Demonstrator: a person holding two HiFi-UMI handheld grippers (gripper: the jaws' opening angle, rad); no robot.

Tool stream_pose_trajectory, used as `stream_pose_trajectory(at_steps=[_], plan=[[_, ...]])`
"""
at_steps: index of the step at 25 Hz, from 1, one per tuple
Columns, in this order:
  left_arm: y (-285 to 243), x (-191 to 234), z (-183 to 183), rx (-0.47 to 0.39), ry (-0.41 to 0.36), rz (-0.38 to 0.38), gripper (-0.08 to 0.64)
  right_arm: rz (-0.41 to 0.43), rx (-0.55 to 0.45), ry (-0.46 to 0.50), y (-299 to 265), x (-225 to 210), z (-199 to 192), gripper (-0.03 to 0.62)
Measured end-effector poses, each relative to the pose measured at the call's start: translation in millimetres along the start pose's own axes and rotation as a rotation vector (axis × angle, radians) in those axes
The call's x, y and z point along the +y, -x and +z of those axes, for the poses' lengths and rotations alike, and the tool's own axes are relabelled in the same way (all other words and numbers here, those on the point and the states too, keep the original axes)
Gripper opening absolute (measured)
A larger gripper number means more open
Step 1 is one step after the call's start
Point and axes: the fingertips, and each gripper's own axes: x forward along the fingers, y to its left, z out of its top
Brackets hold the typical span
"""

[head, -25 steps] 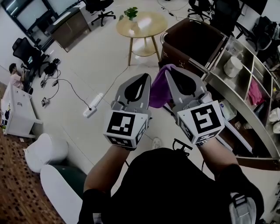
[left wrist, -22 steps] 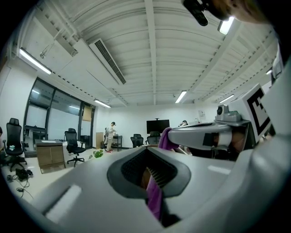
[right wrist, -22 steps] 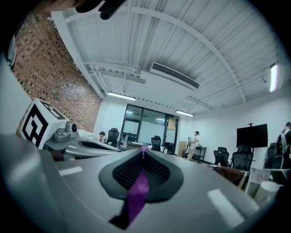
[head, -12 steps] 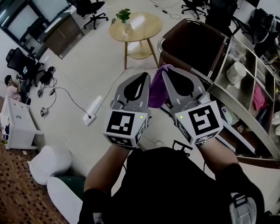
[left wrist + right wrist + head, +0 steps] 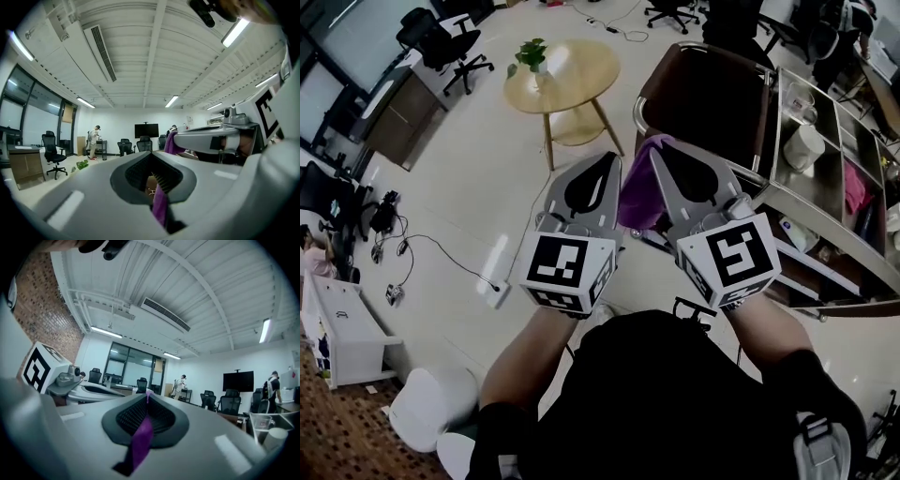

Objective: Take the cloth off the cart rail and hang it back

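Left gripper (image 5: 607, 162): jaws clamped shut on a thin edge of the purple cloth (image 5: 639, 187). Cloth bunched mid-air between both grippers, apparently clear of the cart rail (image 5: 637, 105). Right gripper (image 5: 662, 147): same narrow pinch, jaws closed. Risk: slipping from either shallow bite, or draping lopsided and sliding off the rail.
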Motion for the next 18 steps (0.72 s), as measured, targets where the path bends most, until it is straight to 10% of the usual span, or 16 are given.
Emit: stream_pose_trajectory(at_steps=[18], plan=[[-17, 49, 15, -0.014, 0.049, -0.315, -0.011, -0.338, -0.036, 0.036, -42, -4, 32, 0.011]])
